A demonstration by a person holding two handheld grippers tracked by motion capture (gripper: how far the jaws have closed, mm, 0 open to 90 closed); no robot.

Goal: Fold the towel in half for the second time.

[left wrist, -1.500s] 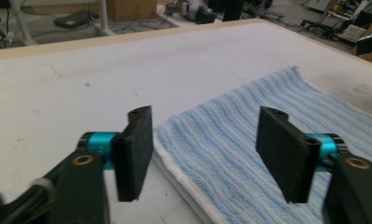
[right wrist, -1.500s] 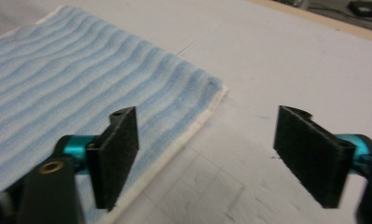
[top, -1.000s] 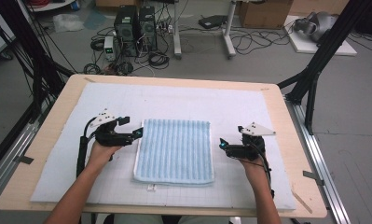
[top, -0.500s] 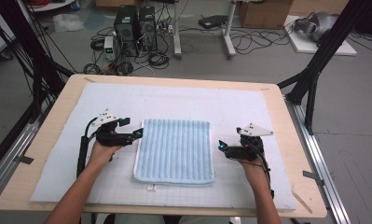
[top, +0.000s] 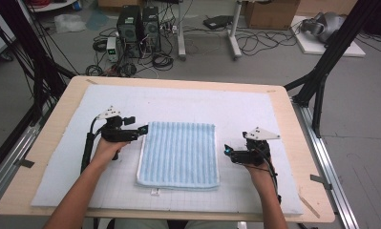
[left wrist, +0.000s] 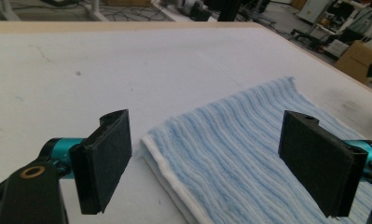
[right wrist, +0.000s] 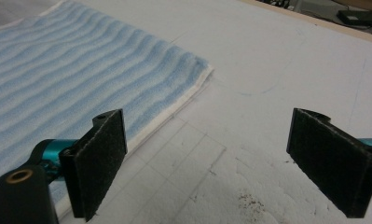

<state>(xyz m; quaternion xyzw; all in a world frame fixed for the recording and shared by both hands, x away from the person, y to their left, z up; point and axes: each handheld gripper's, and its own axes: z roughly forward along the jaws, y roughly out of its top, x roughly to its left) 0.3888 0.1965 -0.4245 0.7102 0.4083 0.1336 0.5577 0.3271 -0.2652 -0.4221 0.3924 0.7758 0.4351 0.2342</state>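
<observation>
One towel (top: 179, 155), blue-striped with a white edge, lies flat and folded in the middle of a white mat (top: 236, 107) that covers the wooden counter (top: 298, 119); two grippers flank it, one at each side. The left gripper (top: 139, 130) sits at the towel's far left corner, its jaws spread wide with nothing between them; in the left gripper view that corner (left wrist: 148, 140) lies just ahead, between the two jaws. The right gripper (top: 227, 151) rests just beside the towel's right edge, jaws likewise spread and empty; in the right gripper view the towel's corner (right wrist: 207, 70) lies ahead and to the left, apart from the pads. Nothing lies between either gripper and the towel. Beyond the counter, on the floor, stand computer towers (top: 140, 21) among cables.
</observation>
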